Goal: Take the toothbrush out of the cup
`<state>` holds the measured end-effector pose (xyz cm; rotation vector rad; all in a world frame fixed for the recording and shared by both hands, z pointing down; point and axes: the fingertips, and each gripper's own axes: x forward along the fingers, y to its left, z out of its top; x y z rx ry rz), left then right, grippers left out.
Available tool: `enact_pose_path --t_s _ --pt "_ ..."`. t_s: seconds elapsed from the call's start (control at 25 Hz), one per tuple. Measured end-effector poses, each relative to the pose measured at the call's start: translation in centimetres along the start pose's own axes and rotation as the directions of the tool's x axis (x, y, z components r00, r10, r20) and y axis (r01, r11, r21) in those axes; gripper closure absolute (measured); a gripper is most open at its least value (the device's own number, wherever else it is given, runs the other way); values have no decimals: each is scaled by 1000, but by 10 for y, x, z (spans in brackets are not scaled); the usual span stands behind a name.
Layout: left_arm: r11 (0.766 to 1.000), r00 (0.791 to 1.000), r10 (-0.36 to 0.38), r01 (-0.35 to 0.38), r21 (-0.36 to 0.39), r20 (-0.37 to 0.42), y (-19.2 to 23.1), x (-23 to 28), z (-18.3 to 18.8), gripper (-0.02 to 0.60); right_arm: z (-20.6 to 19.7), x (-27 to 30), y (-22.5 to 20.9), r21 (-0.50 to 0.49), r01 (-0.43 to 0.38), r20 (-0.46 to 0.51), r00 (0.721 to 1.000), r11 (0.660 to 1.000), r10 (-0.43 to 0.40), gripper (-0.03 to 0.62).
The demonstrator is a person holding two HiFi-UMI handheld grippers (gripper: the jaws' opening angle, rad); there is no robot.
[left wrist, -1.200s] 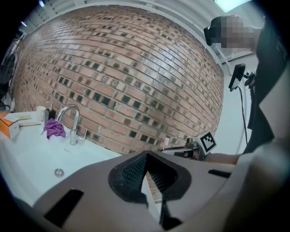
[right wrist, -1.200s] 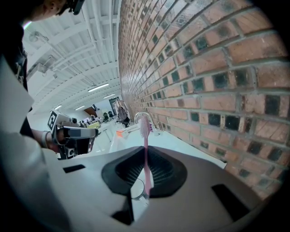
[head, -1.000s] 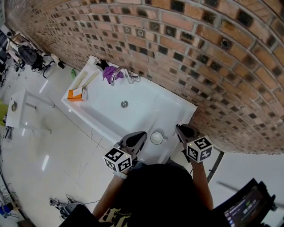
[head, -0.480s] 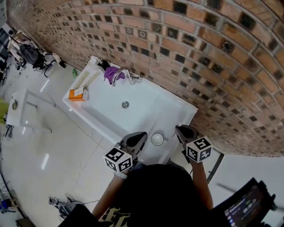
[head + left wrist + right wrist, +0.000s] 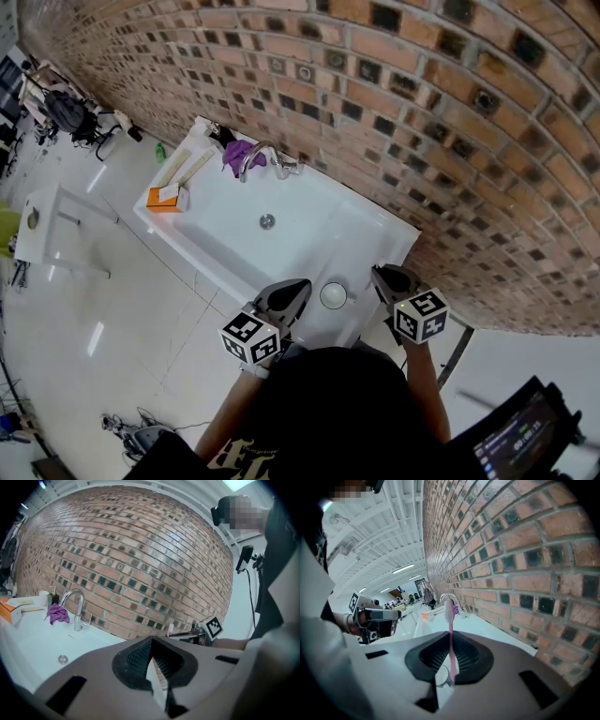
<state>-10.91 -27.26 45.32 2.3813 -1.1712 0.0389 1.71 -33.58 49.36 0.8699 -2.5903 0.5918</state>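
Toothbrush [image 5: 450, 613], pink and upright with its bristles on top, is pinched by the handle between the jaws of the right gripper [image 5: 386, 277], over the near right corner of the sink [image 5: 309, 211]. Whether its lower end has cleared the cup cannot be told.

From left: an orange box [image 5: 161, 200] sits at the sink's left end. A purple cloth [image 5: 234, 153] lies beside the tap [image 5: 255, 155] on the back edge, against the brick wall. At the near edge the left gripper [image 5: 151, 640] hovers with its jaws closed tip to tip on nothing. The clear cup [image 5: 333, 295] stands just beside it on the near rim, between the two grippers, and shows in the right gripper view directly under the jaws.

The step in hand appears to be the lift-out. It is likely done best by drawing the brush straight up along its own handle, with the grip firm and no tilt, until the end is well above the rim. Only then should it move sideways. The cup looks light and stands close to the sink's edge, so a handle dragged against its wall could tip it or push it off. The idle left gripper is near enough to steady the cup if it rocks.
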Motion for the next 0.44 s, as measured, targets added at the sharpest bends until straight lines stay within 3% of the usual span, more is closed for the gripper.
enact_pose_path --t_s 0.44 --pt "1000 1000 10 -10 -9 5 1 -2 -1 584 0 0 -1 9 -5 -2 1000 1000 5 586"
